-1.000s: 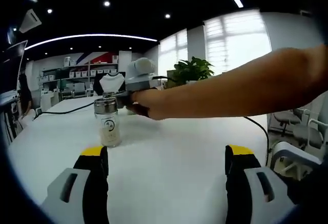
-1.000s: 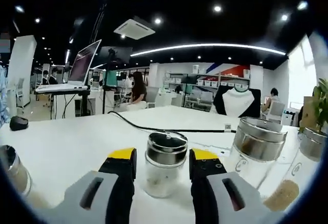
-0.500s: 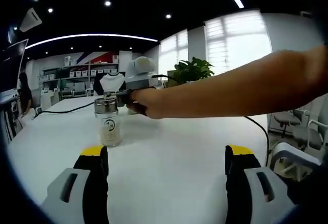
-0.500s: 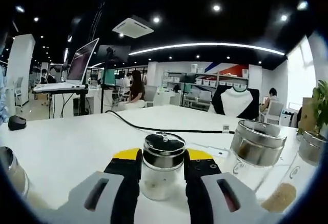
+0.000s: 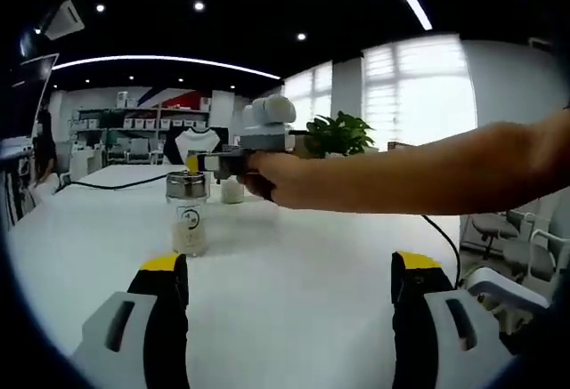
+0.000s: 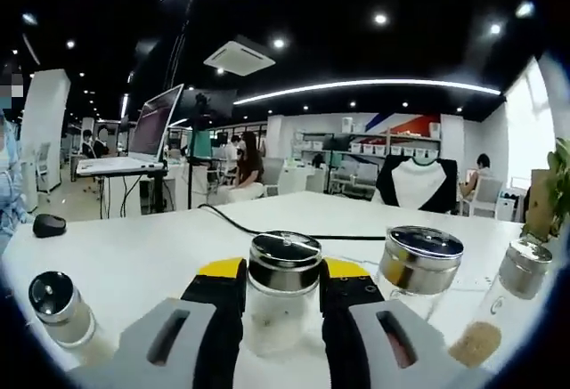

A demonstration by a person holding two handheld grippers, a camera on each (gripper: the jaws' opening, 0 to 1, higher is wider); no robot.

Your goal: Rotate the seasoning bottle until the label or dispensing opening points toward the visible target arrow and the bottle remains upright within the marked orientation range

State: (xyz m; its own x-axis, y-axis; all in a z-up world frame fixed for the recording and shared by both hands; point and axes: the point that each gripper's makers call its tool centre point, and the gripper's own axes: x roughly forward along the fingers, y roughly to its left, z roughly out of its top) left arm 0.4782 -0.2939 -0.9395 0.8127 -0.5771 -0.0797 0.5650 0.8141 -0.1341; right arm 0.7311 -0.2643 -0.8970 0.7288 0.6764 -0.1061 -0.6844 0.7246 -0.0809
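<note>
At the bottom centre of the right gripper view, the bottle (image 6: 283,293) stands upright between the right gripper (image 6: 283,284) jaws, which are closed against its glass sides just under the metal cap, so its long axis runs up the frame and square to the grip. That is the relation a turn depends on: the bottle sits dead ahead of this gripper and already in its hold, so I judge a twist of the wrist would spin it about its own axis. In the left gripper view the same bottle (image 5: 188,217) is at left of centre on the white surface (image 5: 294,282), with the right gripper (image 5: 198,164) reaching in from the right onto its cap end; the left gripper (image 5: 289,273) is well back from it, jaws wide apart and empty. The bottle holds a pale seasoning in its lower part. Other jars stand nearby: a wide jar (image 6: 417,269) just right, a slim shaker (image 6: 503,304) with brown grains at the right edge, and a small shaker (image 6: 61,311) at lower left. No arrow is visible.
</note>
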